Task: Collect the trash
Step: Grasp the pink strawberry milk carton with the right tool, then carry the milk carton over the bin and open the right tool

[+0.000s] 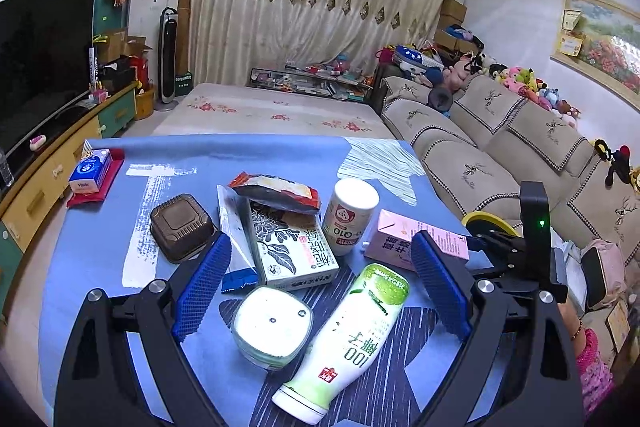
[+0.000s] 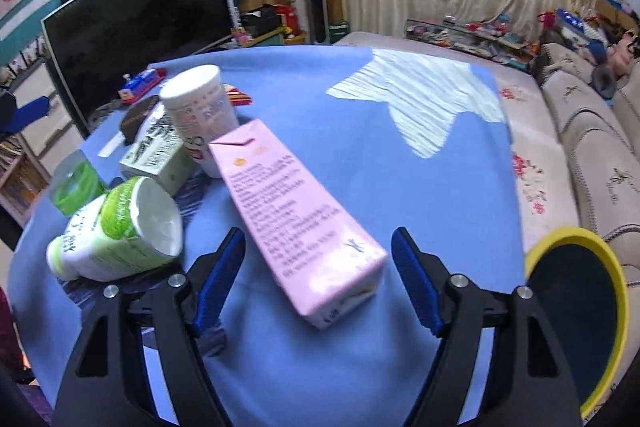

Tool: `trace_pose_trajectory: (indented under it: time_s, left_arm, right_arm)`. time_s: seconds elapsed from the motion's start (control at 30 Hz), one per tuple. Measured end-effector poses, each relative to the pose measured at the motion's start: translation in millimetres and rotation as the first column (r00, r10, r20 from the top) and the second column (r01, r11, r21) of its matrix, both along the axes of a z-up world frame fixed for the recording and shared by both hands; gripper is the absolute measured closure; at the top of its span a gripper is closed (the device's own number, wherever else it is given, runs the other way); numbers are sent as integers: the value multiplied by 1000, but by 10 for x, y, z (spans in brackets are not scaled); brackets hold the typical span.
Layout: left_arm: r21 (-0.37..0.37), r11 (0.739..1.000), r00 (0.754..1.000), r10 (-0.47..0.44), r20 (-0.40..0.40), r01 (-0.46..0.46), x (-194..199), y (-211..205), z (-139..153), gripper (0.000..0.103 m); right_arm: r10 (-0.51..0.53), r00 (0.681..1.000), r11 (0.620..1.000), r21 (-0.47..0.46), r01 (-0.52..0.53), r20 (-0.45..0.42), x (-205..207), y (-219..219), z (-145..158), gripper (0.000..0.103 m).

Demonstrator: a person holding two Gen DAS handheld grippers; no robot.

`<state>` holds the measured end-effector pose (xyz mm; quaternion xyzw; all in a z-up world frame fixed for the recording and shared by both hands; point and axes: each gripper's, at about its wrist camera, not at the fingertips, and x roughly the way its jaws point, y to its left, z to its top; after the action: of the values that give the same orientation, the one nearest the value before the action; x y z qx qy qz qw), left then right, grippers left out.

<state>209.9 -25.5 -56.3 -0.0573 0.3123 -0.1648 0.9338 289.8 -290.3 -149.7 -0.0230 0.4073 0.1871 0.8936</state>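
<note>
On the blue table (image 2: 360,131), the pink paper carton (image 2: 304,219) lies between my right tongs (image 2: 318,263), wide open, empty. Next I squeeze it. Left tongs (image 1: 320,275) open, empty too.

The left wrist view looked from above the near table edge, angled down across the blue table (image 1: 280,155) toward the curtains. The right wrist view sat lower and nearer, facing the television. Both views shared the pink carton (image 1: 404,233) (image 2: 296,211) and the green-and-white bottle (image 1: 352,339) (image 2: 116,231).
</note>
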Motion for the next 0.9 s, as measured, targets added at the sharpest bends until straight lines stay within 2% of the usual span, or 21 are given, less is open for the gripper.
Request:
trace_pose_trajectory:
  time_s: [0.07,0.1,0.27,0.37,0.43,0.6,0.9]
  left_arm:
    - [-1,1000,1000,0,-5,0,-10,-12,-9,13]
    - [-3,1000,1000,0,-7,0,-15,-16,-14,13]
    - [-13,1000,1000,1,-10,-1,-61,-24,-20,13]
    - [-8,1000,1000,-3,-9,3,-92,-54,-17,13]
    - [0,1000,1000,-6,-7,6,-117,-85,-14,13]
    - [16,1000,1000,-22,-2,22,-174,-154,-3,13]
    - [25,998,998,-62,-4,62,-280,-279,12,13]
  right_arm:
    - [11,1000,1000,-3,-11,-8,-28,39,-13,46]
    - [17,1000,1000,-7,-17,-8,-59,69,-7,48]
    - [35,999,999,14,-36,30,-240,195,66,49]
    - [41,999,999,-10,-41,30,-253,281,32,51]
    - [24,999,999,-37,-24,21,-237,316,-17,63]
    - [-15,999,999,-34,16,36,-336,291,16,65]
    - [-65,993,998,30,63,97,-669,105,237,65]
